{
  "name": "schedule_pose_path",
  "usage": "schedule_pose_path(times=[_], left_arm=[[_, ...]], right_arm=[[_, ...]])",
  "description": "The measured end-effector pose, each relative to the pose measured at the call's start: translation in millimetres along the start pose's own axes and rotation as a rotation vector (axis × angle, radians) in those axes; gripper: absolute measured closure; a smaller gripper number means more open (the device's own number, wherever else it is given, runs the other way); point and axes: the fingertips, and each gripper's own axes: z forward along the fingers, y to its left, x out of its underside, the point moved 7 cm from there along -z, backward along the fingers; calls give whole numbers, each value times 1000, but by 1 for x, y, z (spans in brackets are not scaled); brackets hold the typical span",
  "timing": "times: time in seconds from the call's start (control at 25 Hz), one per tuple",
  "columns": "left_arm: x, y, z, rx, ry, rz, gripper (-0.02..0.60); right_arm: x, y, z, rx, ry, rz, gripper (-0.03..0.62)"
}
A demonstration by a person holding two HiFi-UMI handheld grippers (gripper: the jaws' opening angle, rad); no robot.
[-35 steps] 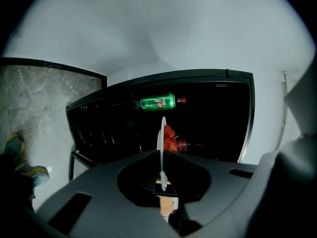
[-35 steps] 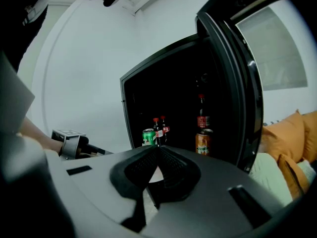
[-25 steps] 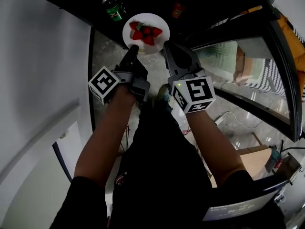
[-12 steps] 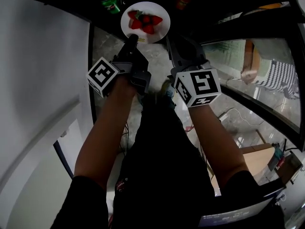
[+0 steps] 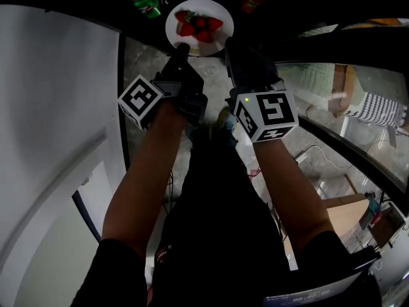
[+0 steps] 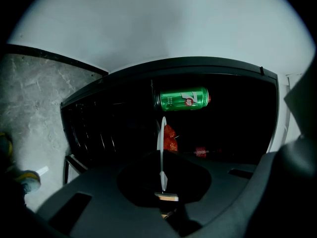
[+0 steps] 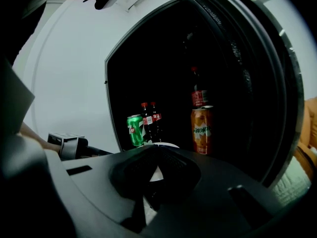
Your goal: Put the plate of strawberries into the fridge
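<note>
At the mouth of the open black fridge [image 5: 291, 8], the round white plate [image 5: 220, 40] of red strawberries [image 5: 201, 25] hangs level in the air, its far half already over the dark inside. The left gripper [image 5: 181, 48] has the near rim pinched between its jaws; its own view shows the plate edge-on as a thin white line running up from the clamped pads, the berries just beyond. The right gripper [image 7: 157, 151] sits just beside the plate's right edge, its jaws drawn together at the tips with nothing between them (the plate's rim shows just past them).

Inside, a green soda can [image 7: 134, 130] stands near the plate on the left. Two dark cola bottles with red caps [image 7: 151, 120] stand behind it, and an orange soda can [image 7: 200, 130] stands on the right. The black fridge door [image 7: 257, 83] is swung out on the right. Grey marbled floor [image 5: 144, 66] lies below.
</note>
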Motion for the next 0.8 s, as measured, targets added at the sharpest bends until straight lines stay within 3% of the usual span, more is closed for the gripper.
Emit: schedule_pose_path(times=[0.8], left_arm=[[-2, 25, 18, 77, -50, -28, 561]], right_arm=[[31, 1, 3, 13, 4, 25, 588]])
